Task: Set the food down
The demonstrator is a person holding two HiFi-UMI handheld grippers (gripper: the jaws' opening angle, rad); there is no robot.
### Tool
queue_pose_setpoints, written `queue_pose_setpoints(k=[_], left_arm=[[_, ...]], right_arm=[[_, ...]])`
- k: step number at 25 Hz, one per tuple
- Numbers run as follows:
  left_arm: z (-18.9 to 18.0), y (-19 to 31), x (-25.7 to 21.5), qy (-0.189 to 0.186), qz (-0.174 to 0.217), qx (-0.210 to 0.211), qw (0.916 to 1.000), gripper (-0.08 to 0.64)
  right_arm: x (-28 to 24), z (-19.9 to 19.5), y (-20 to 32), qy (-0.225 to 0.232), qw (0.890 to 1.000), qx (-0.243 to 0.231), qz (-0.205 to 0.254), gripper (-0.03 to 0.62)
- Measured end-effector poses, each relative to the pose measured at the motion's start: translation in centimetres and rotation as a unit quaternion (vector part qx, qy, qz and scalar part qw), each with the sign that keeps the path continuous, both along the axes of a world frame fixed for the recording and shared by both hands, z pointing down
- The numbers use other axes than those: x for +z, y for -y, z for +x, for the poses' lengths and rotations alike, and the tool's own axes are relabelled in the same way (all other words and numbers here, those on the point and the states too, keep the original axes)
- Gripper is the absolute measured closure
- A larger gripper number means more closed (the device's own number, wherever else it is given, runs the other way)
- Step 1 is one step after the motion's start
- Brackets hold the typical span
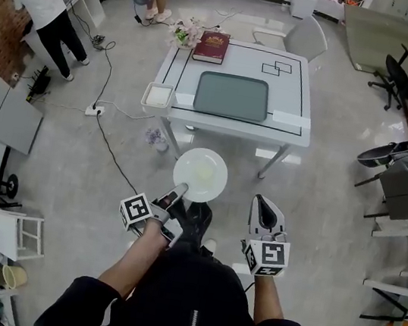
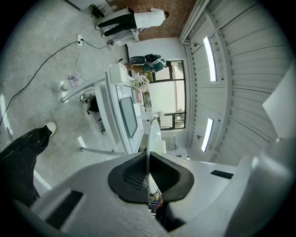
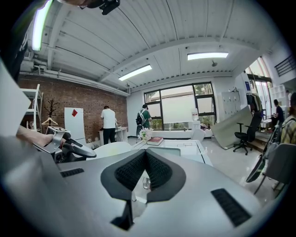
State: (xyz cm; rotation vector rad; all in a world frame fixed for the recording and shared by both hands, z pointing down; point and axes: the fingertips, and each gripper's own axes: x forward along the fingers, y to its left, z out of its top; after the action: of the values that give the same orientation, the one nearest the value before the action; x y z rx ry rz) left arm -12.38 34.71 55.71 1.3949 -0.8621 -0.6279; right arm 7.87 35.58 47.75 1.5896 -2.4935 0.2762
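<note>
A round white plate with a pale smear of food in its middle hangs level over the floor, a little short of the table's near edge. My left gripper is shut on the plate's near rim. In the left gripper view the plate stands edge-on between the black pads. My right gripper is beside it to the right, jaws together, with nothing seen between the pads. The right gripper view also takes in the plate at left.
Ahead stands a white table bearing a grey-green tray, a small white dish, a red book and flowers. A chair stands behind it. A cable crosses the floor. A person stands at far left.
</note>
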Motion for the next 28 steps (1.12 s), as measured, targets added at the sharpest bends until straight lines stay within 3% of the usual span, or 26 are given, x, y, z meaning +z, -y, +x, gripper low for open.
queue_pose_setpoints(k=[17, 28], left_arm=[[1.2, 13.5, 1.8, -0.005, -0.028, 0.015, 0.9995, 0.548], [0.0, 23.5, 2.0, 0.006, -0.04, 0.032, 0.9987, 0.548]], right_arm=[[1.0, 0.6, 13.4, -0.007, 1.0, 0.006, -0.018, 0.584], [1.9, -1.4, 23.3, -0.006, 0.999, 0.006, -0.044, 0.584]])
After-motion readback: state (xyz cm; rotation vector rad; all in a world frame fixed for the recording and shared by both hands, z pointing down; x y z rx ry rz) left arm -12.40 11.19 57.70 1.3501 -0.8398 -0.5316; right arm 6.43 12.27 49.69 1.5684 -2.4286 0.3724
